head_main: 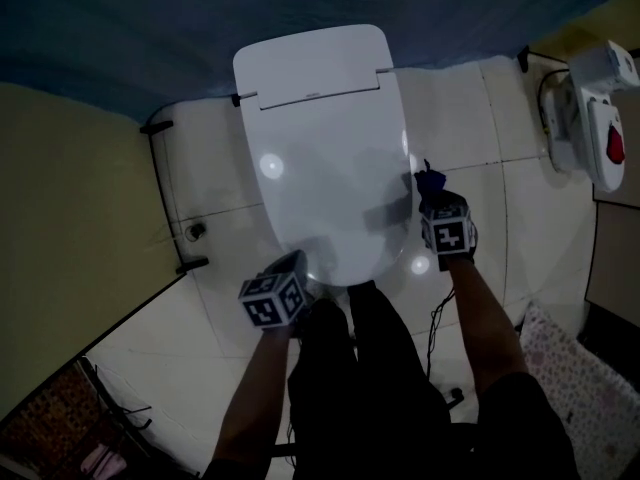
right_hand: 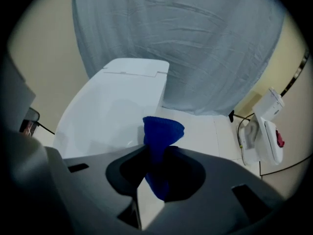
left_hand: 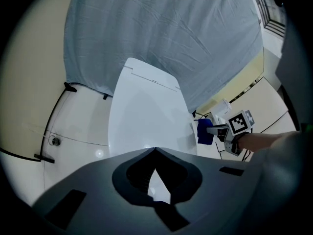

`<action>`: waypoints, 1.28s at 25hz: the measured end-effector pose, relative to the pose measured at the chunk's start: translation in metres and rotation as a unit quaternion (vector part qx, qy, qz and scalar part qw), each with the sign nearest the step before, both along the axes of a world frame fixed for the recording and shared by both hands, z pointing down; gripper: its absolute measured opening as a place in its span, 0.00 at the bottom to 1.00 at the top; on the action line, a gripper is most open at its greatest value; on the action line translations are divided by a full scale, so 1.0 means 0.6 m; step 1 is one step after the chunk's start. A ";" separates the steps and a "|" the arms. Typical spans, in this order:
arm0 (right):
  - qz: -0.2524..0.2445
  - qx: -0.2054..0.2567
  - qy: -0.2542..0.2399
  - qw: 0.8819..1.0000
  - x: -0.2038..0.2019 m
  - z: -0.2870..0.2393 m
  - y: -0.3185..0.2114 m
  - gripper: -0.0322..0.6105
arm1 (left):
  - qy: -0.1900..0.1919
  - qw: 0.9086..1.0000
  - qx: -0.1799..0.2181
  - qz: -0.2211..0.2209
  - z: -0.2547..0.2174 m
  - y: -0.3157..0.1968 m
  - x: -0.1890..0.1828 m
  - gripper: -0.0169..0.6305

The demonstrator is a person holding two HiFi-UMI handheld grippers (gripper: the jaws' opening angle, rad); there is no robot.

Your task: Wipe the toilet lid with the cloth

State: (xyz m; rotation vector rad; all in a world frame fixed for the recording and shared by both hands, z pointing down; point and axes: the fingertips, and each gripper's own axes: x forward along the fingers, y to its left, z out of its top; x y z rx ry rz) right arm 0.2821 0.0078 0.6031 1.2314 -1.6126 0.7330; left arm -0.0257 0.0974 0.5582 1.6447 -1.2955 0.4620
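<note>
Right gripper view: right gripper clamps blue cloth beside toilet lid; left gripper closed, empty

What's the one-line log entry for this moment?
right gripper: shut on blue cloth, beside toilet lid right edge | left gripper: shut, empty, near lid front

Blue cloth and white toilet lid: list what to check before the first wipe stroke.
1. Blue fabric cloth clamped in right claw: ok, jaws shut on it.
2. Enough cloth past the tips: ok, a bunched fold sticks out.
3. White plastic toilet lid closed: ok.
4. Cloth over the lid: not ok, it is held beside the lid's right edge.
5. Left claw out of the wiping path: cannot tell; it is shut, empty and near the lid's front edge.
</note>
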 end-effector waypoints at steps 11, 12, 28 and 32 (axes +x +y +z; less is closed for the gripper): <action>-0.086 0.056 -0.168 0.980 -0.383 -0.082 0.071 0.17 | 0.000 0.999 -0.006 -0.037 -0.016 0.112 -0.112 0.03; -0.097 0.046 -0.183 0.977 -0.422 -0.078 0.081 0.17 | -0.002 0.999 -0.008 -0.041 -0.017 0.120 -0.127 0.03; -0.164 -0.066 -0.135 0.975 -0.541 0.064 0.142 0.17 | 0.005 0.998 -0.018 -0.068 0.023 0.163 -0.207 0.03; -0.157 -0.059 -0.118 0.979 -0.482 0.070 0.138 0.17 | 0.018 0.997 -0.019 -0.068 0.041 0.162 -0.169 0.03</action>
